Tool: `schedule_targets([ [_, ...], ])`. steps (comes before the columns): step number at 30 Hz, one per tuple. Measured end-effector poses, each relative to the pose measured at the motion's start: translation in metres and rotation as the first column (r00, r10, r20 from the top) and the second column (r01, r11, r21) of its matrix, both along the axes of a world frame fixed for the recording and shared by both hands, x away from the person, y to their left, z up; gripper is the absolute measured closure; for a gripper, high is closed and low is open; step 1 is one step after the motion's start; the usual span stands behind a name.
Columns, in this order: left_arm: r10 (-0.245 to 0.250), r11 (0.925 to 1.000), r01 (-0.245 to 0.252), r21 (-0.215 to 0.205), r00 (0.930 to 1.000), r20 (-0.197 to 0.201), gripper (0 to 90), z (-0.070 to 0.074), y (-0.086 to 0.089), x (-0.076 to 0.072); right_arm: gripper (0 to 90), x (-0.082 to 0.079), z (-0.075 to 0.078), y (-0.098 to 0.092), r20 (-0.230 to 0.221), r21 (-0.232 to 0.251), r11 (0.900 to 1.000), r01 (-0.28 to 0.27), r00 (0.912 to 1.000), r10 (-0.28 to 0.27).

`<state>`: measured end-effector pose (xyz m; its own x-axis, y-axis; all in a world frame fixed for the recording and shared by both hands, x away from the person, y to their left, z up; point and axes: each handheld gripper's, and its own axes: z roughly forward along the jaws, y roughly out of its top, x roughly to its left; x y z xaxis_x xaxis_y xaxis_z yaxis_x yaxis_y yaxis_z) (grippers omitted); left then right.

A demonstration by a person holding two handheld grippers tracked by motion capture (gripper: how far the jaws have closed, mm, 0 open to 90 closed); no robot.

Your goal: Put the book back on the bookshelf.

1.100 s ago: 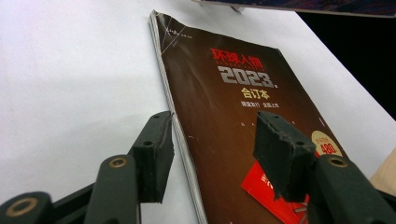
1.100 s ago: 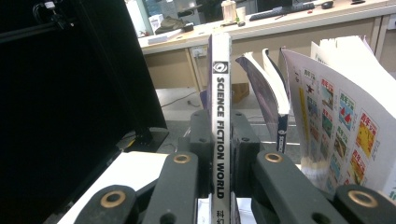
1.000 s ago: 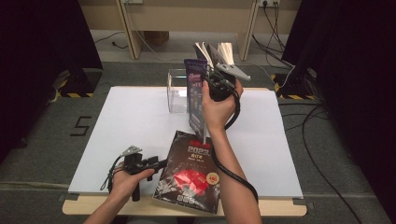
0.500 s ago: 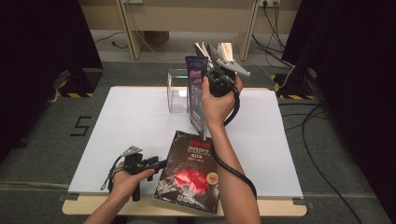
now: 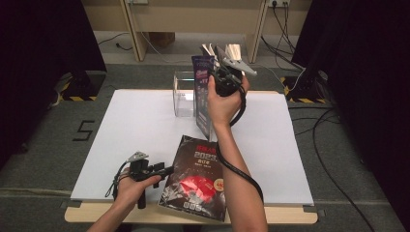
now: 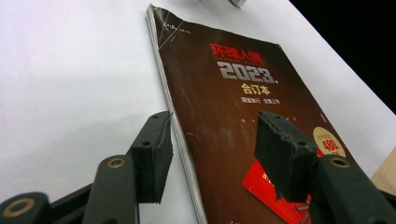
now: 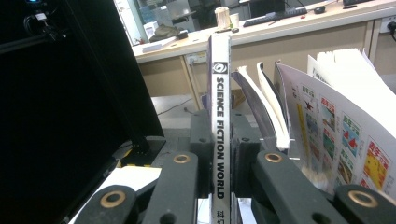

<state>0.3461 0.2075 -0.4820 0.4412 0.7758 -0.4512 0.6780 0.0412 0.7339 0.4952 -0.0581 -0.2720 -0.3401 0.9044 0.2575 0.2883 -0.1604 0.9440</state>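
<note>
My right gripper (image 5: 225,79) is raised over the far middle of the white table (image 5: 140,121), shut on the spine of a purple magazine (image 5: 203,99) that stands on end. In the right gripper view the pads (image 7: 202,154) press both sides of the white spine (image 7: 220,121), and the loose pages (image 7: 327,116) fan out to the right. A dark magazine (image 5: 196,179) with a red patch lies flat at the front edge. My left gripper (image 5: 163,170) rests beside its left edge. In the left gripper view the open left gripper (image 6: 215,144) straddles the spine edge of the dark magazine (image 6: 243,107).
A clear plastic box (image 5: 183,94) stands on the far part of the table, just left of the held magazine. Cables and table legs lie on the floor beyond. Dark curtains hang at both sides.
</note>
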Motion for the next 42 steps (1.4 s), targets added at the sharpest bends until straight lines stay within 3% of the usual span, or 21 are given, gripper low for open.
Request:
schedule_targets([
  [15, 0.004, 1.0000, -0.004, -0.002, 1.0000, 0.000, 45.2, -0.001, 0.000, 0.000, 82.8, 0.014, -0.002, 0.003, 0.019, -0.011, 1.000, 0.026, 0.9995, -0.026],
  [23, 0.009, 1.0000, -0.009, -0.003, 1.0000, 0.000, 45.1, 0.000, 0.002, 0.000, 82.8, 0.021, -0.007, 0.004, 0.004, -0.009, 0.999, 0.036, 0.9993, -0.036],
  [34, 0.011, 0.9999, -0.011, -0.007, 0.9999, 0.002, 45.1, 0.000, 0.004, 0.000, 82.5, 0.031, -0.010, 0.012, 0.031, 0.008, 0.997, 0.071, 0.9970, -0.071],
  [37, 0.010, 0.9999, -0.010, -0.005, 1.0000, 0.003, 45.3, -0.001, 0.005, 0.001, 82.5, 0.037, -0.014, 0.014, 0.043, -0.002, 0.997, 0.075, 0.9963, -0.075],
  [42, 0.008, 0.9999, -0.008, -0.010, 1.0000, -0.002, 45.4, -0.002, 0.005, 0.000, 82.1, 0.040, -0.028, 0.016, 0.025, -0.023, 0.996, 0.088, 0.9959, -0.087],
])
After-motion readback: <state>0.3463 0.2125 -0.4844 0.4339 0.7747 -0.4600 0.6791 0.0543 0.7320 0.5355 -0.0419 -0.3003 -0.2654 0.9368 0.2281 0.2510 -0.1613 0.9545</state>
